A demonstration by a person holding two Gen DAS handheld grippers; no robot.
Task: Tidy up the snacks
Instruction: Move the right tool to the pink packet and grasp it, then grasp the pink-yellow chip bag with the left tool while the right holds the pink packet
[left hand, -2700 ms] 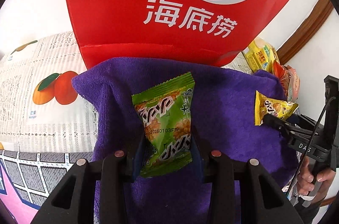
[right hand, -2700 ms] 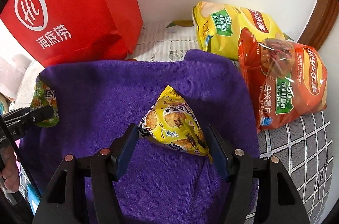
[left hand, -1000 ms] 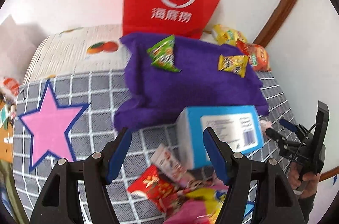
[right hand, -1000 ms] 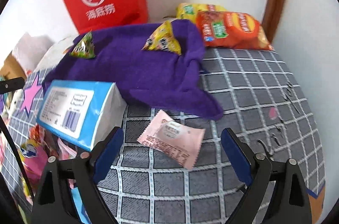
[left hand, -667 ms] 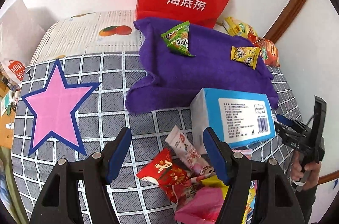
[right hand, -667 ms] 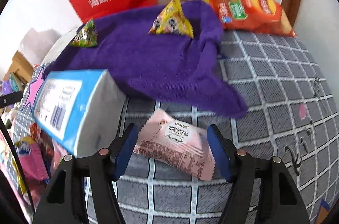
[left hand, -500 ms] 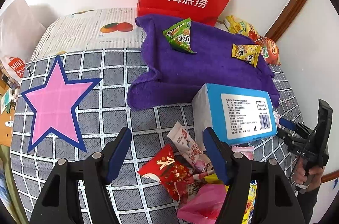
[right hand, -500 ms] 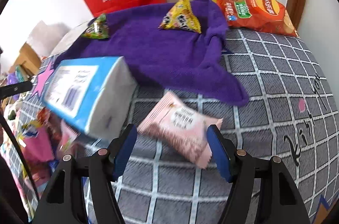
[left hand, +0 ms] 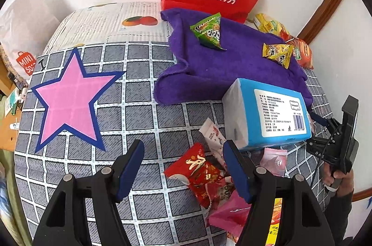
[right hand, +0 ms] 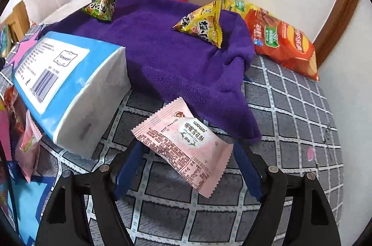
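Across the grid-patterned tabletop [left hand: 144, 115], a purple towel [right hand: 176, 55] apparently serves as the sorting area: a green snack packet [left hand: 208, 33] and a yellow snack packet [right hand: 202, 24] lie well apart on it. Right gripper [right hand: 186, 164] pitches downward, jaws opening, straddling the pink snack packet [right hand: 186, 146]. Left gripper [left hand: 183, 167] hangs half-open and empty above the red snack packet [left hand: 197, 169].

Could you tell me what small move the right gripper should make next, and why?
Probably close on the pink snack packet: it lies between the right gripper's opening jaws, their pads seemingly not yet pressing it, while two snacks already sit on the purple towel.
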